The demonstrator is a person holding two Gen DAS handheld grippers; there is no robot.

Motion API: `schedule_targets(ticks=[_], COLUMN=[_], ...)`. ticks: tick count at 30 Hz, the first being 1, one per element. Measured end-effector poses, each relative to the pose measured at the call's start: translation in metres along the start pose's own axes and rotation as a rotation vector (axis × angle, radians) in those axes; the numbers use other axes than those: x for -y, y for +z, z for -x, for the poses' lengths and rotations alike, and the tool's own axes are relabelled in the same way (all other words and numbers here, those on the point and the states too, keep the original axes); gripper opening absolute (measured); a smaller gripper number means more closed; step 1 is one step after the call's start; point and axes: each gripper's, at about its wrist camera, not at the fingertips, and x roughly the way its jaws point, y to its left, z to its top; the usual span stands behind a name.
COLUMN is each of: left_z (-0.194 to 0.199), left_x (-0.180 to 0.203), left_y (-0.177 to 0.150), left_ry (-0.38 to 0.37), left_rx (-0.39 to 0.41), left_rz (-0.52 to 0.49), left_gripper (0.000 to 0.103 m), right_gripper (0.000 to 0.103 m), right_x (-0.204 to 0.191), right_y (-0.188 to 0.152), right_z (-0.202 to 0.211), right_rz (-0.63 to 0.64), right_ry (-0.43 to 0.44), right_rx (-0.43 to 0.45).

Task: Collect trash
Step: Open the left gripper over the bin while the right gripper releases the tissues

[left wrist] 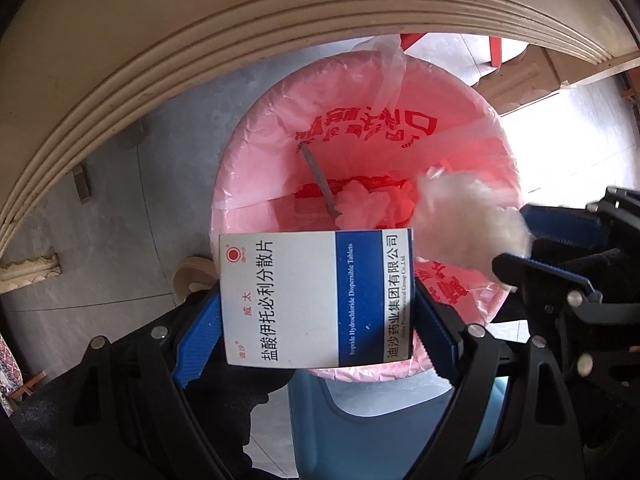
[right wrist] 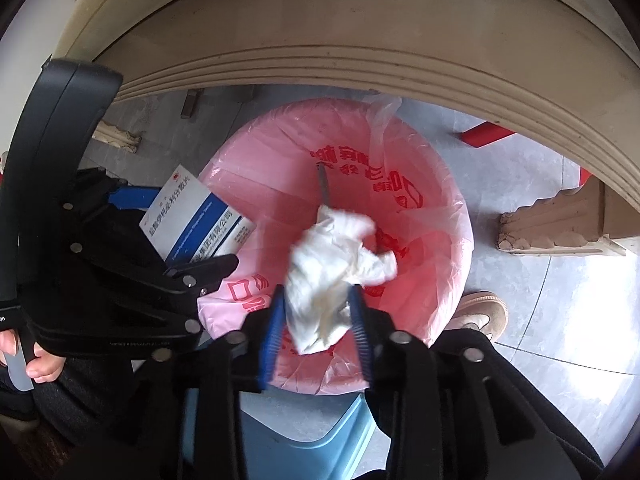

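Grey floor tiles run under the curved cream edge of a table, and below that edge stands a bin lined with a pink bag printed in red. A grey stick and some crumpled paper lie at the bottom of the bag. Both tongs point down over the opening. The left gripper pinches a white and blue medicine box flat between its blue pads, above the near rim of the bin. The right gripper hangs beside it over the middle of the bag, with a crumpled white tissue between its fingers; the fingers stand partly apart, and I cannot tell whether they press the tissue or merely flank it. A tan shoe rests on the floor just right of the bin, and a light blue stool shows beneath the tongs.
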Motion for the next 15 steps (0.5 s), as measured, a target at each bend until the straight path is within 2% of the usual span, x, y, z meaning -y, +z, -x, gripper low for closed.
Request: schedule_targets(ticks=[2, 5, 15], left_z=[-0.002, -0.002, 0.003], left_x=[0.002, 0.003, 0.005], left_y=[0.000, 0.001, 0.003], left_ry=[0.021, 0.045, -0.108], left_rx=[-0.006, 0.011, 0.090], left_rz=[-0.010, -0.025, -0.027], left_gripper=[0.085, 0.085, 0.085], right_gripper=[0.049, 0.052, 0.053], right_x=[0.000, -0.001, 0.007], right_y=[0.000, 0.001, -0.001], right_z=[0.002, 0.003, 0.018], right_rz=[-0.002, -0.006, -0.032], right_ry=[-0.001, 0.000, 0.022], right_rx=[0.010, 0.013, 0.049])
